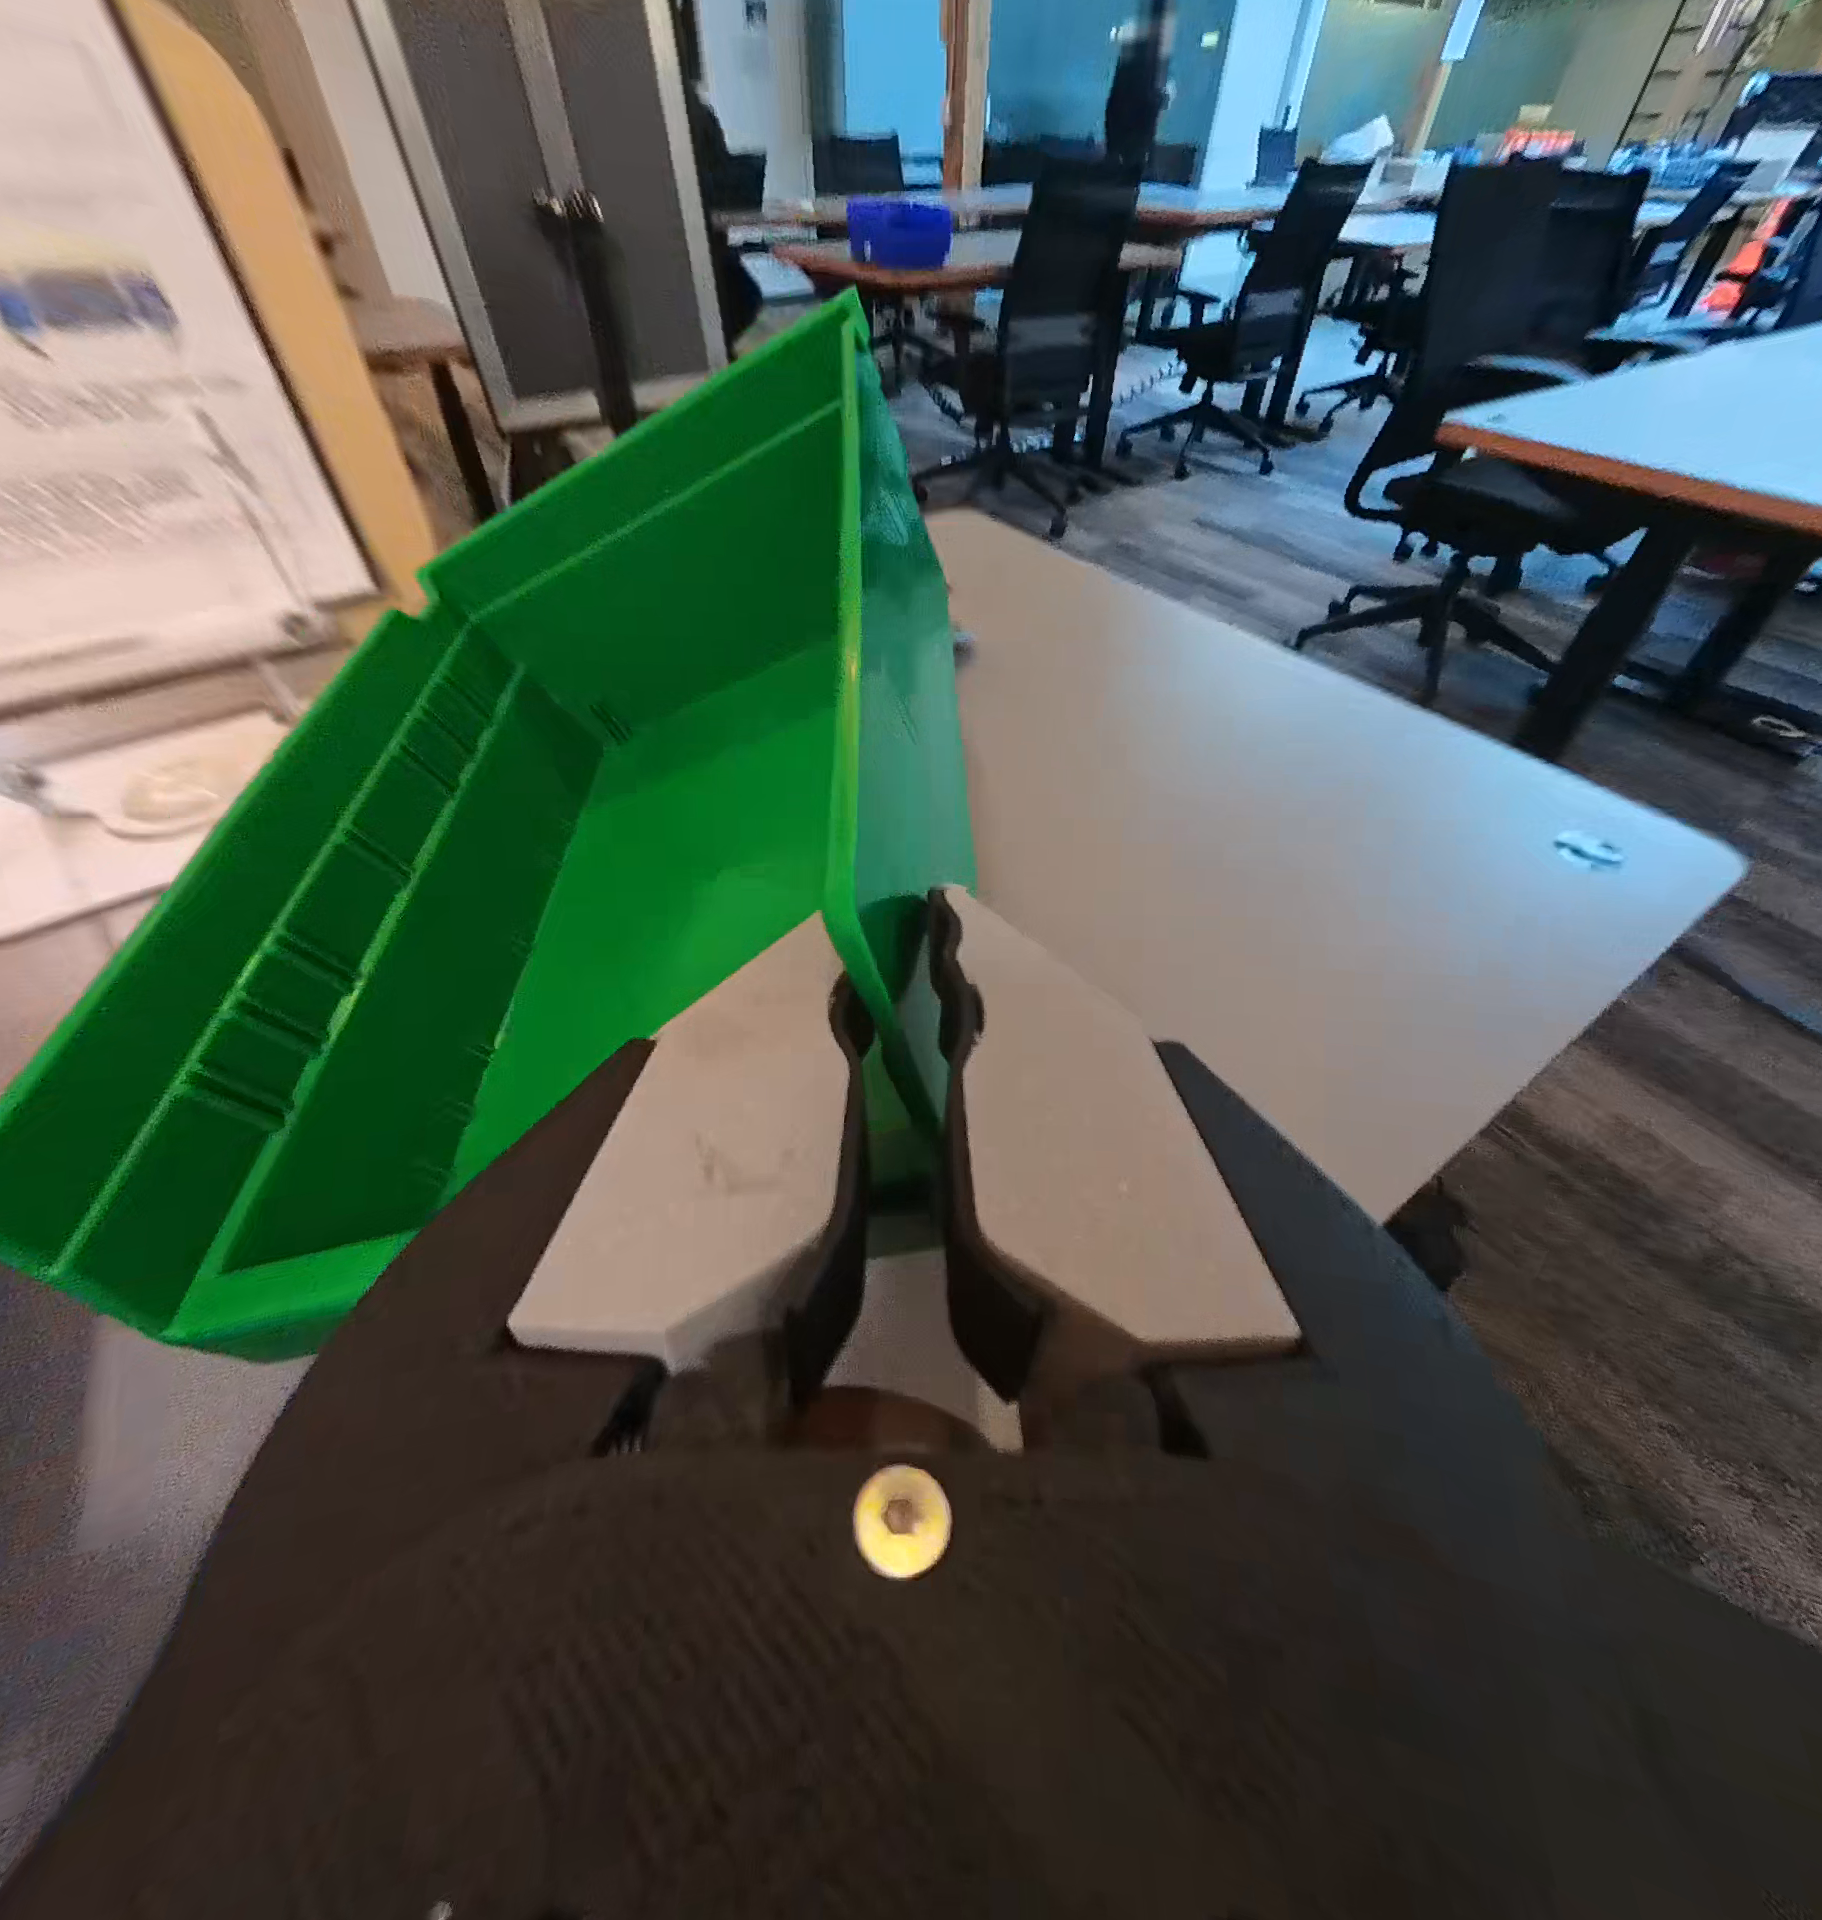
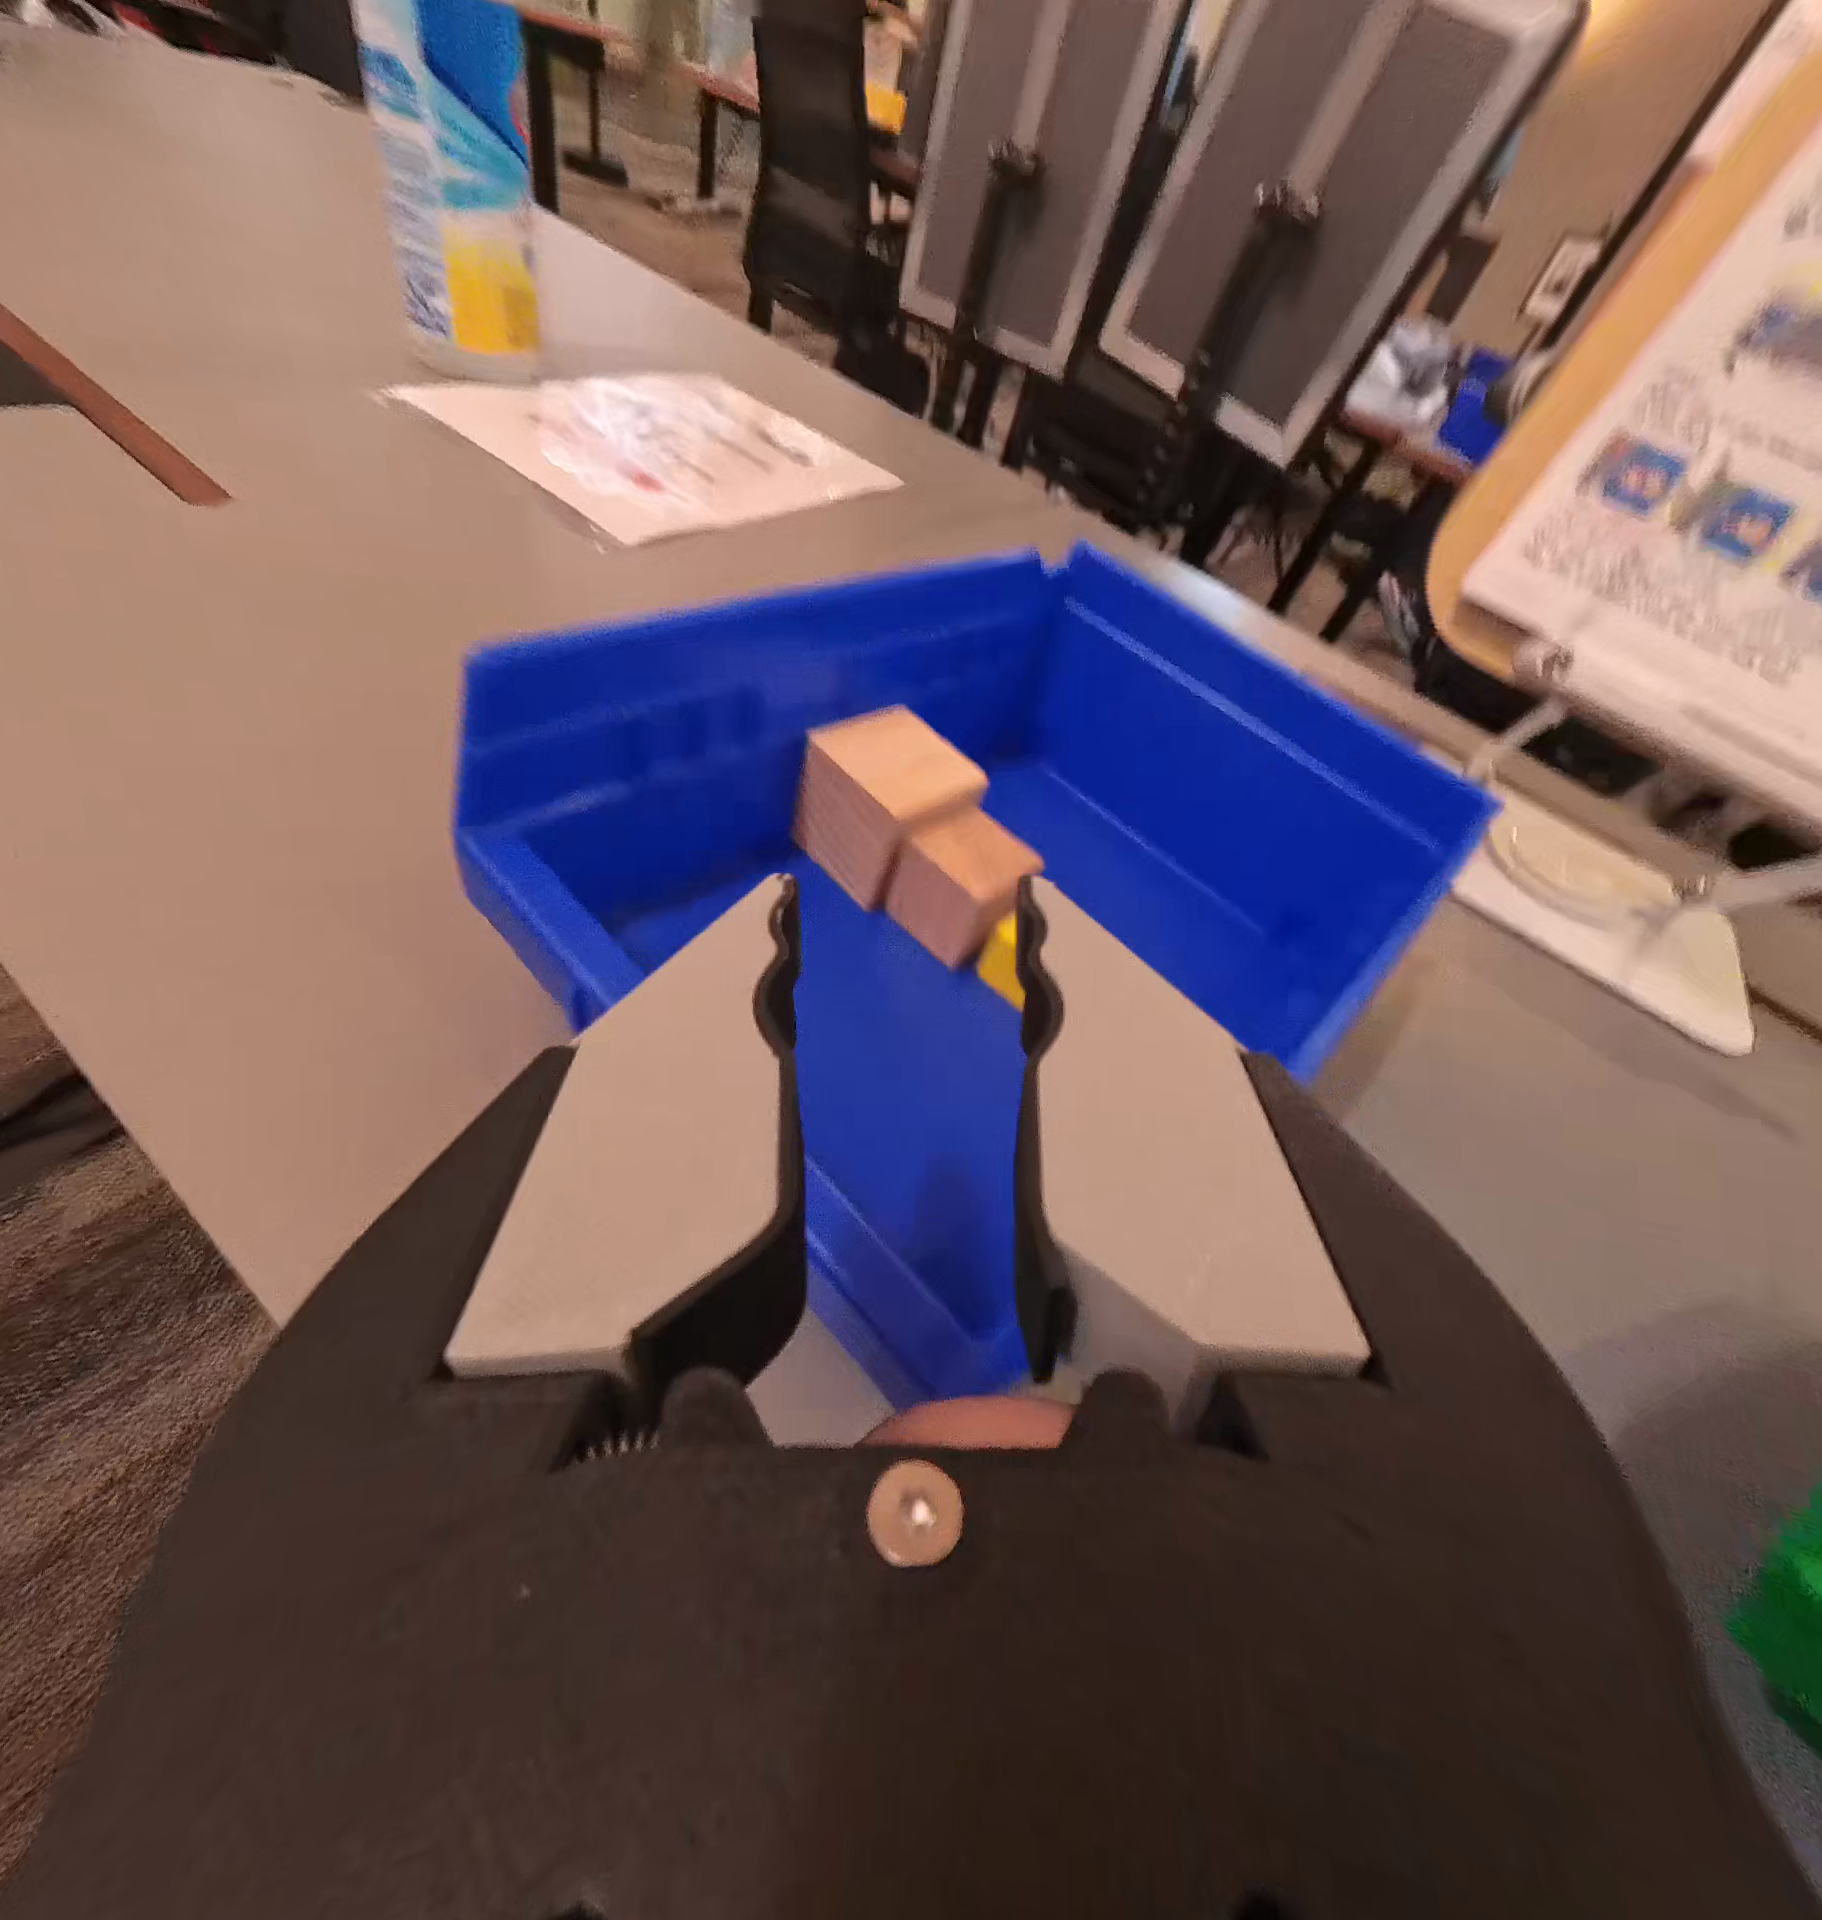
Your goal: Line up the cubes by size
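Wooden cubes (image 2: 891, 821) plus small yellow block (image 2: 1002, 961) heaped inside blue plastic bin (image 2: 1250, 790) near table edge; none lined up. Left gripper (image 1: 899, 977) pinching green plastic bin (image 1: 471, 914) wall, tilted; right gripper (image 2: 905, 914) parted, empty, above blue bin.

Grey table (image 2: 211, 644), blue bin (image 2: 1198, 790), paper sheet (image 2: 637, 452), spray bottle (image 2: 460, 197)

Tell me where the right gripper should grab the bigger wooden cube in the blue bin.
Probably grip the bigger wooden cube across its two free side faces, coming from above. The smaller cube sits against one side, and the blue bin walls block a low approach. The right gripper is open.
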Demonstrator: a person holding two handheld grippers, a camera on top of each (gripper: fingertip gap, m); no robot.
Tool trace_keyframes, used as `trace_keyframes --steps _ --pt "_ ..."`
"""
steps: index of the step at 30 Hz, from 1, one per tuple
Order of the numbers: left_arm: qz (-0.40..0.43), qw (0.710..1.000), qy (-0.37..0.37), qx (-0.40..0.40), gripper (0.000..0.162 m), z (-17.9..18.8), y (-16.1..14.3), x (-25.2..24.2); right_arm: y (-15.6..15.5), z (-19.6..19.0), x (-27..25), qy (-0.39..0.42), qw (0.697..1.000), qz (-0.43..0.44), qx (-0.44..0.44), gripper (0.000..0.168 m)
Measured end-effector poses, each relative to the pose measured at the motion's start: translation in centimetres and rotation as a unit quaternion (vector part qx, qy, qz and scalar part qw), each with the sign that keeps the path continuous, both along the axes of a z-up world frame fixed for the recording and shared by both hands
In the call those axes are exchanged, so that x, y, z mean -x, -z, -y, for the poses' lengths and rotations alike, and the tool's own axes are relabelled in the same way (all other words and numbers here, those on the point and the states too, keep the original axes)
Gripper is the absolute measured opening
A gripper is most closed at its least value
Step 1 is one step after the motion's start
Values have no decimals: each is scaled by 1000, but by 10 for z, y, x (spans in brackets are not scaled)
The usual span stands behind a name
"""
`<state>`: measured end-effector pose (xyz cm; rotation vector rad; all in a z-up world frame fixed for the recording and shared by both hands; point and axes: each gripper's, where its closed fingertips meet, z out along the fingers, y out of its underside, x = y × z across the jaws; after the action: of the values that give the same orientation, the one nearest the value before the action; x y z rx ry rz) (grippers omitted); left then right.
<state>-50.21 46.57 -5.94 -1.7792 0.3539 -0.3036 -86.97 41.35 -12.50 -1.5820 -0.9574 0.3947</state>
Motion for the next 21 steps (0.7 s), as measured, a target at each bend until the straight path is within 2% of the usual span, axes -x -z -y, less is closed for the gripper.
trace_keyframes --steps 2,4,5,8,9,11,12,14,16,17,19,21 --pt "-35 999 -13 34 4 -16 44 -21 13 -7 -21 0 1000 -11 25 13" --pt "-53 995 -28 82 3 -28 85 -35 18 -12 -38 7 999 -31 28 5" --pt "-51 993 -47 96 2 -34 96 -37 20 -13 -43 8 999 -35 32 8" --pt "-82 989 -71 105 4 -44 109 -41 10 -17 -55 11 998 -56 26 44" --pt "-81 989 -68 102 18 -43 104 -45 3 -16 -57 7 998 -64 24 45" --pt "-70 993 -56 75 21 -38 80 -55 -11 -13 -59 -2 996 -86 22 47" --pt "-72 994 -46 71 29 -32 69 -60 -18 -14 -62 0 996 -90 21 49" --pt "-74 995 -31 54 31 -14 42 -61 -28 -24 -73 25 996 -79 12 49" --pt "-26 1000 0 5 31 17 2 -51 -28 -38 -90 59 997 -51 9 53" --pt "3 1000 13 -21 32 34 -18 -38 -22 -46 -100 75 996 -33 16 56" --pt "50 996 6 -67 45 65 -49 12 -6 -64 -127 112 993 -11 34 59" --pt "78 992 -34 -96 48 88 -62 81 0 -75 -162 155 987 -14 35 59"
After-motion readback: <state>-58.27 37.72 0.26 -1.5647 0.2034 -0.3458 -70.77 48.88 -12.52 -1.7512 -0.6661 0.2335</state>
